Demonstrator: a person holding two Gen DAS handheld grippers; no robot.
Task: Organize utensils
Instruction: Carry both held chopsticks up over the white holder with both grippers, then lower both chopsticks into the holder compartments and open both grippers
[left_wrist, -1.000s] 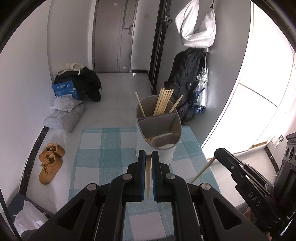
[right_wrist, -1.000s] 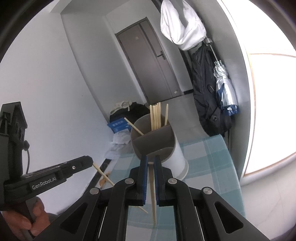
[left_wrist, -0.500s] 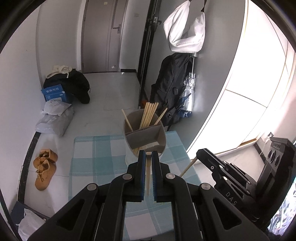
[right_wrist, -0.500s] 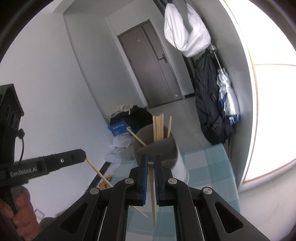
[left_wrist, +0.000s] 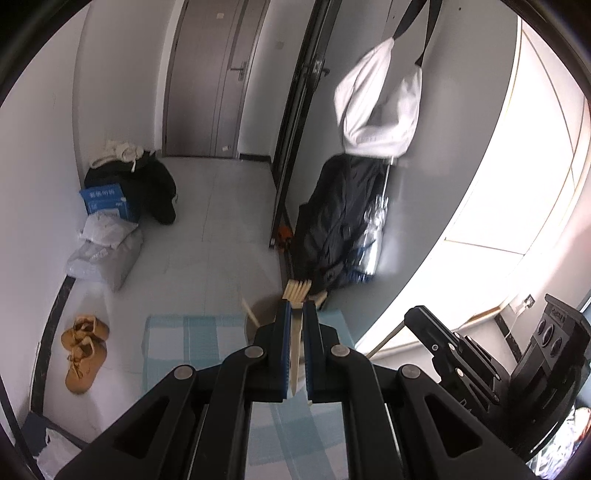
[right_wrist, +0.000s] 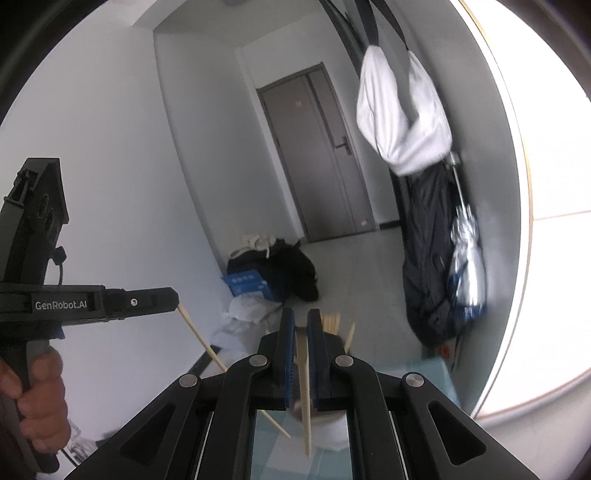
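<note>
My left gripper (left_wrist: 294, 314) is shut on a wooden chopstick (left_wrist: 294, 354) that runs back between its jaws. My right gripper (right_wrist: 300, 325) is shut on another wooden chopstick (right_wrist: 305, 398). Both are raised above the table. The utensil holder is almost hidden behind the jaws; only the tips of several chopsticks in it (left_wrist: 296, 289) show, and again in the right wrist view (right_wrist: 330, 323). The left gripper (right_wrist: 173, 299) with its chopstick (right_wrist: 201, 338) shows at the left of the right wrist view. The right gripper (left_wrist: 417, 317) shows at the right of the left wrist view.
A blue-and-white checked cloth (left_wrist: 184, 339) covers the table below. On the floor lie tan shoes (left_wrist: 83, 350), grey bags (left_wrist: 103, 251) and a blue box (left_wrist: 107, 199). A black backpack (left_wrist: 340, 218), an umbrella and a white bag (left_wrist: 380, 110) hang on the right wall.
Both grippers have lifted and tilted up, each still holding its chopstick. The holder has dropped from open view to almost hidden behind the jaws.
</note>
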